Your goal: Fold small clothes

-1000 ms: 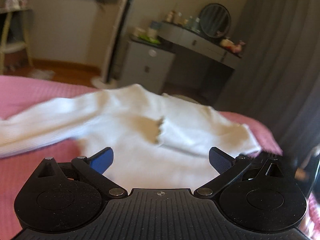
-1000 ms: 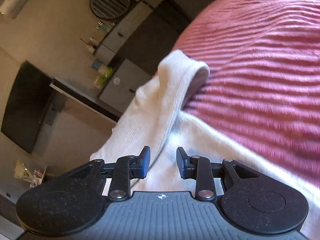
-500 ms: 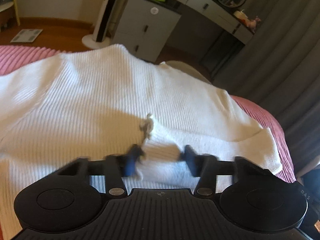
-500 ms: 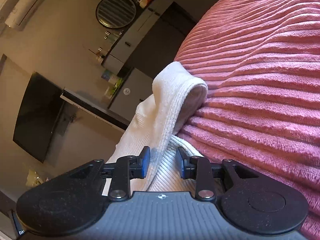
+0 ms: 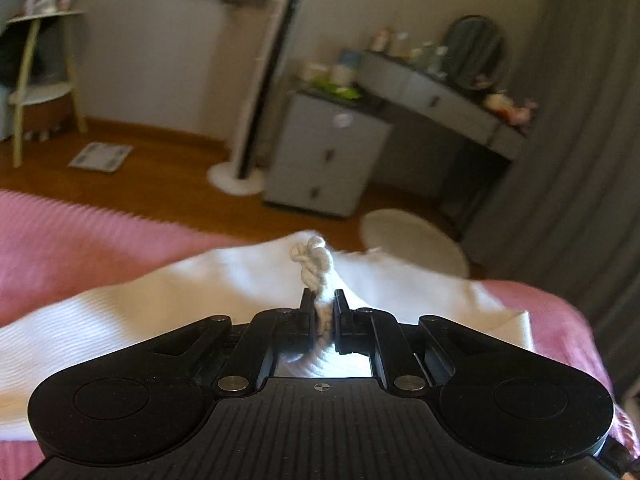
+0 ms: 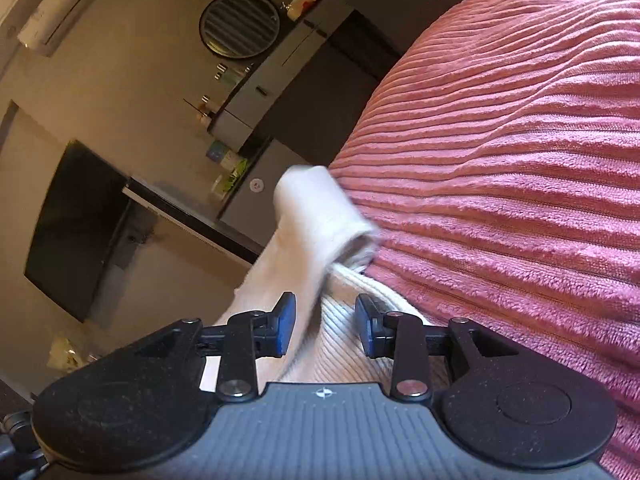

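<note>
Sweater (image 5: 168, 312) lay on the pink bed (image 5: 72, 228). The left tool (image 5: 322, 307) held its scalloped edge tightly. The right tool (image 6: 325, 325) stood wide around the cuff (image 6: 320, 216).

Left gripper (image 5: 324, 312) fingers pinched nearly together; right gripper (image 6: 325, 326) fingers held apart, tilted sideways

Left wrist view looks level across the bed (image 5: 72, 236), close over the sweater (image 5: 180, 300); right view is rolled sideways. Both share the dresser (image 5: 328, 152).
</note>
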Demonstrator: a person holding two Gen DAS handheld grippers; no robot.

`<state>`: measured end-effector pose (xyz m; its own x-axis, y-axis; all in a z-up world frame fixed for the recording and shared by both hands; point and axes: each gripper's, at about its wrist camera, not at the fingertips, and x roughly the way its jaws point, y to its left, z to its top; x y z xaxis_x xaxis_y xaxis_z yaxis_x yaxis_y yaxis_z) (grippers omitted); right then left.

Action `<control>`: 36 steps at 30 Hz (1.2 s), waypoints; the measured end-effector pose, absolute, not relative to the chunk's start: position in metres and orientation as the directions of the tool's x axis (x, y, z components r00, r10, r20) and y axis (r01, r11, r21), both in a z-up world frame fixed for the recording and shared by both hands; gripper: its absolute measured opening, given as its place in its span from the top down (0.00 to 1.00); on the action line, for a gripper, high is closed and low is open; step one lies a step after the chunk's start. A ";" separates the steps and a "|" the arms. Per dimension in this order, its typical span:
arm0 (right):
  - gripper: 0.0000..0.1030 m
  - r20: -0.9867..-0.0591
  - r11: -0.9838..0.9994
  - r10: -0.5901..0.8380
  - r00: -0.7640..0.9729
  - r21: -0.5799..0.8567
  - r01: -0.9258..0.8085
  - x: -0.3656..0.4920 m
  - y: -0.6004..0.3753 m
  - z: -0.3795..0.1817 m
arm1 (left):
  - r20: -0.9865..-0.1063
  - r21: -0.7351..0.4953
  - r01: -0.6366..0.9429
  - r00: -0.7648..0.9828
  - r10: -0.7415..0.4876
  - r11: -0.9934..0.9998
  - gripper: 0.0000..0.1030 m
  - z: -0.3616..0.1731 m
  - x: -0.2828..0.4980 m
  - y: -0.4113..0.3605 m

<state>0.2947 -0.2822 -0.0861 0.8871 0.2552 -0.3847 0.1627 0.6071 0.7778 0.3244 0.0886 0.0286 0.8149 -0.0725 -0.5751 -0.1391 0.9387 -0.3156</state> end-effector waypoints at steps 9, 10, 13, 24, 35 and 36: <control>0.69 -0.391 0.624 0.249 0.886 0.764 0.162 0.295 -0.278 -0.087 | -0.704 -0.334 -0.207 0.703 -0.098 0.919 0.67 -0.026 0.327 0.110; 0.69 -0.392 0.627 0.248 0.886 0.762 0.162 0.296 -0.277 -0.087 | -0.707 -0.344 -0.208 0.699 -0.107 0.916 0.68 -0.028 0.328 0.112; 0.69 -0.397 0.642 0.242 0.885 0.750 0.161 0.296 -0.274 -0.088 | -0.715 -0.337 -0.206 0.691 -0.107 0.919 0.89 -0.028 0.332 0.116; 0.69 -0.429 0.714 0.208 0.879 0.681 0.164 0.296 -0.263 -0.086 | -0.740 -0.228 -0.213 0.672 -0.028 0.950 0.88 -0.033 0.331 0.114; 0.69 -0.454 0.781 0.176 0.874 0.605 0.157 0.294 -0.256 -0.080 | -0.675 -0.345 -0.322 0.738 0.005 0.882 0.16 -0.009 0.219 0.154; 0.68 -0.455 0.787 0.172 0.874 0.597 0.156 0.294 -0.255 -0.078 | -0.679 -0.347 -0.364 0.734 0.037 0.865 0.16 -0.010 0.202 0.168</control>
